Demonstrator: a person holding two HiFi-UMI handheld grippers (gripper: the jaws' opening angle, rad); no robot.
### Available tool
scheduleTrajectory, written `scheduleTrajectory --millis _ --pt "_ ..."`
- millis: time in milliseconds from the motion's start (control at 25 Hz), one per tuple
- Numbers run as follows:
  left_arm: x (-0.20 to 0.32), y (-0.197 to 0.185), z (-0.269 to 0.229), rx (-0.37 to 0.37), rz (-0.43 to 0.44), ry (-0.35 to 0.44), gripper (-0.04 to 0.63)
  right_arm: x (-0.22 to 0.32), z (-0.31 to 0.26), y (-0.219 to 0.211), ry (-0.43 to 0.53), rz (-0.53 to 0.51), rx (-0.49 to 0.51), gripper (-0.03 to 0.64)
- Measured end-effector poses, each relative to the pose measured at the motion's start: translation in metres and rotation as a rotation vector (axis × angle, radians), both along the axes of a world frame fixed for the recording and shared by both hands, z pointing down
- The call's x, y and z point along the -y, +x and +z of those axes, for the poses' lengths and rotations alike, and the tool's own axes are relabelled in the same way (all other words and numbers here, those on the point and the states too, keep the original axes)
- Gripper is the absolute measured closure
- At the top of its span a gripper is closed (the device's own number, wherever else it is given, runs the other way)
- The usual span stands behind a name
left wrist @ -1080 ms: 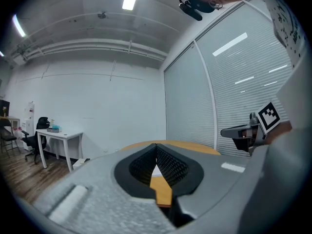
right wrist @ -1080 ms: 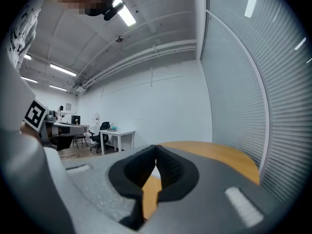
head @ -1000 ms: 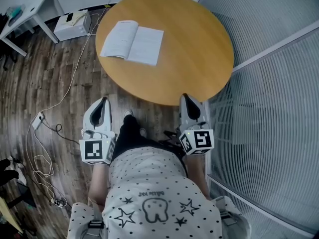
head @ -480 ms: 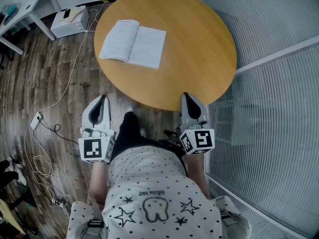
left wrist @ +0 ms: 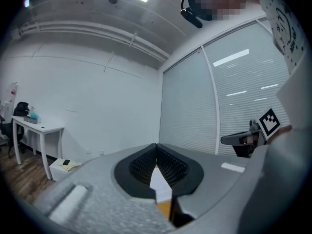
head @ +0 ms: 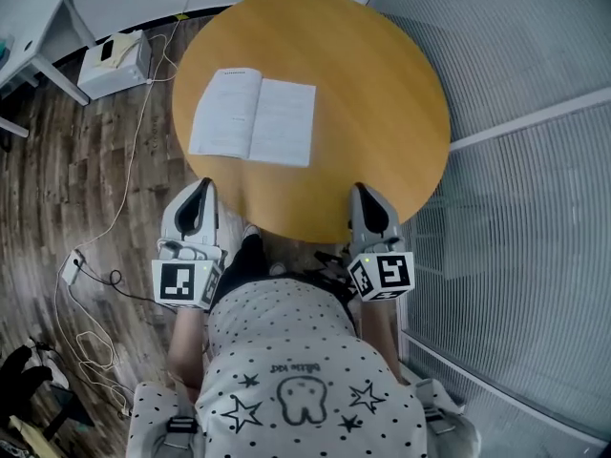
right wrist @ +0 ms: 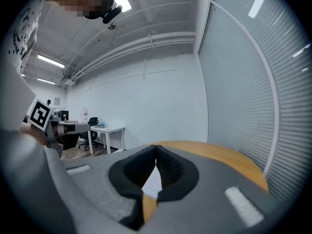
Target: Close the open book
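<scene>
1. Left gripper – jaws closed, black ribbed pads meeting at the tips, nothing gripped between them; pointing about level, tip at the near rim of the table; marker cube at its rear

2. Right gripper – jaws likewise brought together at the tips, holding nothing; tip just over the near rim of the table, marker cube behind; the two grippers sit side by side, well apart, one on each side of the person's body

3. Open book – lying flat on the table, pages up, spine running roughly away from the person; on the left half of the tabletop, ahead of the left gripper and apart from both grippers; not yet closed

4. Table – round, orange-brown wood top, bare except for the book; its surface also shows beyond the jaws in the right gripper view

5. Person – white shirt with dots, stars and a tooth drawing, seen from above

6. Surroundings – dark wood-plank floor; white box on the floor beyond the table's left side; loose cables trailing across the floor; white desk at upper left; glass partition with slatted blinds along the right
</scene>
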State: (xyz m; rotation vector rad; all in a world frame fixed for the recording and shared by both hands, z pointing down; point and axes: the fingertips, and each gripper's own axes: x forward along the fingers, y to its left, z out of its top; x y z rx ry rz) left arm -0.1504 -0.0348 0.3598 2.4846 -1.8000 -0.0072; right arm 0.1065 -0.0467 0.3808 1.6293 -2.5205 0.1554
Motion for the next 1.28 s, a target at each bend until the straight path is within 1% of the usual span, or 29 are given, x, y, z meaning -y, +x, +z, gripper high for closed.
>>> scheduleTrajectory --millis 160,400,720,880,1080,1280 --pt "0.030 -0.012 -0.003 -0.007 0.031 -0.004 0.585 0.020 -0.009 -0.011 0.002 0.031 -0.015 0.614" --pt "0.057 -0.029 0.012 -0.041 0.035 -0.038 0.584 0.043 -0.001 -0.025 -0.024 0.051 -0.029 0.614" --pt "0.064 -0.040 0.028 -0.058 0.038 -0.089 0.585 0.047 0.011 -0.032 -0.060 0.068 -0.026 0.614" --pt "0.066 -0.037 0.032 -0.057 0.034 -0.105 0.586 0.052 0.012 -0.028 -0.061 0.068 -0.021 0.614" --pt "0.073 -0.025 0.030 -0.064 0.020 -0.106 0.586 0.063 0.010 -0.016 -0.058 0.060 -0.015 0.614" --pt "0.083 -0.010 0.029 -0.092 -0.014 -0.111 0.585 0.082 0.010 -0.002 -0.063 0.034 -0.008 0.614"
